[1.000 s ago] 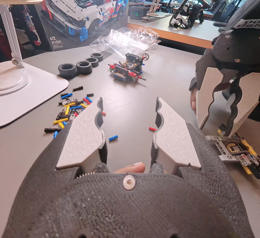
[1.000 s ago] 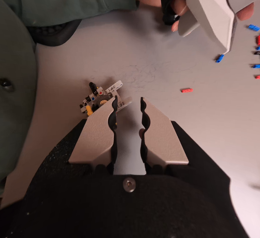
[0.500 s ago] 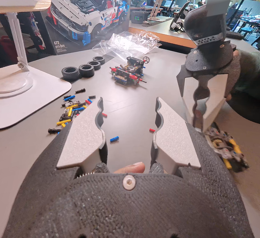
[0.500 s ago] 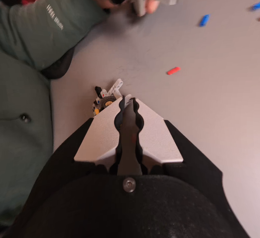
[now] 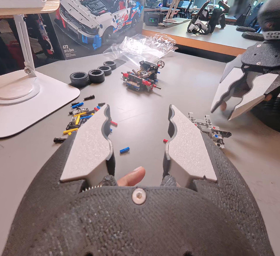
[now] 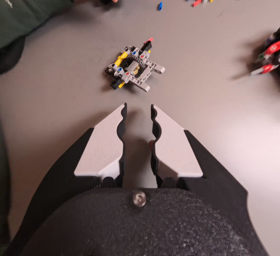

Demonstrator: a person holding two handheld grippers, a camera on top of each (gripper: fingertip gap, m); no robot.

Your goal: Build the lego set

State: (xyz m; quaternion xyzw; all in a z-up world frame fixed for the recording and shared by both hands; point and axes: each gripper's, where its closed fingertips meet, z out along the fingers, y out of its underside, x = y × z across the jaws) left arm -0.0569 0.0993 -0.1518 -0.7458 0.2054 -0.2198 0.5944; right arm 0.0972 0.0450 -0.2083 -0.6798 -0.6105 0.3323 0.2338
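A small grey, yellow and black lego sub-assembly (image 6: 133, 66) lies on the grey table, ahead of my right gripper (image 6: 138, 104), which is open, empty and raised off it. It also shows in the left wrist view (image 5: 209, 129), just right of my left gripper (image 5: 138, 107), which is open and empty above the table. The right gripper (image 5: 224, 112) hovers at the right in that view. A larger black, red and blue chassis assembly (image 5: 142, 79) sits farther back. A pile of loose pins (image 5: 80, 116) lies to the left.
Several black tyres (image 5: 94, 74) stand in a row behind the pins. A white stand base (image 5: 37, 97) is at the left, the set's box (image 5: 97, 16) and clear bags (image 5: 142, 47) at the back. A blue pin (image 5: 124, 149) and red pins (image 5: 113, 123) lie loose.
My right gripper has let go of the small sub-assembly, opened, and pulled up and back from it. The sub-assembly now lies turned on the table. My left gripper has barely moved.
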